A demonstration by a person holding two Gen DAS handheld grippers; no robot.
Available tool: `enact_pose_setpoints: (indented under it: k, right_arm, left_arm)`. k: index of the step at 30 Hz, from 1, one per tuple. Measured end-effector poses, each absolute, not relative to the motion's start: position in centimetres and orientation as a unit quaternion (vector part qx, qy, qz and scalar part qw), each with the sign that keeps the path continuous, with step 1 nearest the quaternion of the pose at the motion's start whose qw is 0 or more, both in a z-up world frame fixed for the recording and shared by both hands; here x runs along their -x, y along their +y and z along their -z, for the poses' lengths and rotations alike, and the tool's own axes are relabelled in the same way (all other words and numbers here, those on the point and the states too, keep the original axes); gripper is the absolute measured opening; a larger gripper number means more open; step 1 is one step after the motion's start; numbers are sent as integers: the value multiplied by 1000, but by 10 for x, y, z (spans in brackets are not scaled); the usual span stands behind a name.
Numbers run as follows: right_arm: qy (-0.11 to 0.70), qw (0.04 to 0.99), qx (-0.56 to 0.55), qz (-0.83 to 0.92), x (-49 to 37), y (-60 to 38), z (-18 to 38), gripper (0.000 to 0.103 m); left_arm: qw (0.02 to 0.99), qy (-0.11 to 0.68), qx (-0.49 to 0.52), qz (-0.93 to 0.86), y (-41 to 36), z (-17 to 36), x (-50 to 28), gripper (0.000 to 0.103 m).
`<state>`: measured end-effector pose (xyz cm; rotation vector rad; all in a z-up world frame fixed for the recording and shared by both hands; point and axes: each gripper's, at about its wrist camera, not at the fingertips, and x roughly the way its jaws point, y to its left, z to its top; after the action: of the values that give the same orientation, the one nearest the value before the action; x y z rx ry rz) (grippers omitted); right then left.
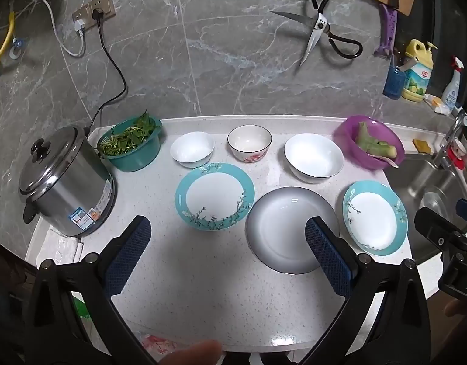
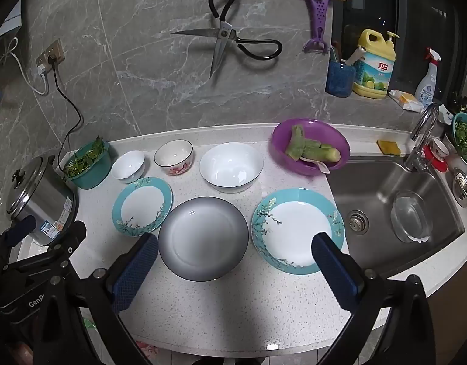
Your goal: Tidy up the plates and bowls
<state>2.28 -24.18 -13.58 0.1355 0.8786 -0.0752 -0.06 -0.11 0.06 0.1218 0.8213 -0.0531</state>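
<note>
Both claws gape empty above the counter [image 1: 203,289]; rice cooker [image 1: 66,182] left, sink [image 2: 394,200] right.

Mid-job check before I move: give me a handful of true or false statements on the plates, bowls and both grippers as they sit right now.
1. Both grippers are open and empty. True: the left gripper and right gripper hold nothing.
2. The grey plate lies between two teal-rimmed plates. True: the left teal plate and right teal plate flank it.
3. The three bowls are stacked. False: the small white bowl, floral bowl and large white bowl stand apart in a row.
4. The purple bowl is empty. False: it holds green vegetable pieces.
5. A plate sits in the sink. False: only a clear container is there.
</note>
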Motion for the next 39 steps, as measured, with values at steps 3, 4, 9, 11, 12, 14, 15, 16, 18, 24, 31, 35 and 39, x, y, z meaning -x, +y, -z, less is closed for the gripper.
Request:
enact_pose_setpoints:
  k: [3,4,9,11,12,14,15,16,18,24,31,35,39]
  right_arm:
    - [425,902,-66,35,-24,-242,136,103]
    - [427,901,-67,36,-24,-242,137,103]
    - [428,901,-67,35,-26,-243,138,103]
    - [428,901,-67,35,-27,-243,138,103]
    - [428,901,-67,35,-27,-242,138,103]
    - [428,901,-66,35,-27,-242,138,103]
    - [428,901,-66,36,-28,-242,138,103]
    - [428,901,-66,36,-28,-242,138,103]
    - [428,900,-66,36,-28,-242,138,103]
    - [428,901,-66,36,-29,-242,137,103]
    - [430,900,-65,36,-29,-240,142,103]
    - [430,900,-65,36,-29,-243,140,103]
    - [430,900,-65,36,-32,-236,145,103]
  left_arm:
    - [914,401,-49,34,4,5,1,103]
    - [913,404,-49,33,4,6,-1,103]
    - [913,404,-57,24,-4,4,-5,103]
    - [913,403,-56,26,-1,3,-4,103]
    - [913,403,-56,27,-1,4,-4,103]
    - [913,403,-56,27,-2,4,-2,103]
    - [913,403,-56,27,-2,5,-2,103]
    - [913,403,-56,27,-3,5,-2,103]
    - [913,403,-57,27,-3,6,-4,103]
    - [913,404,-57,26,-3,7,-5,103]
    - [912,405,-58,27,-4,10,-7,103]
    - [911,407,-57,28,-2,13,-10,103]
    - [911,409,-56,28,-1,14,-11,103]
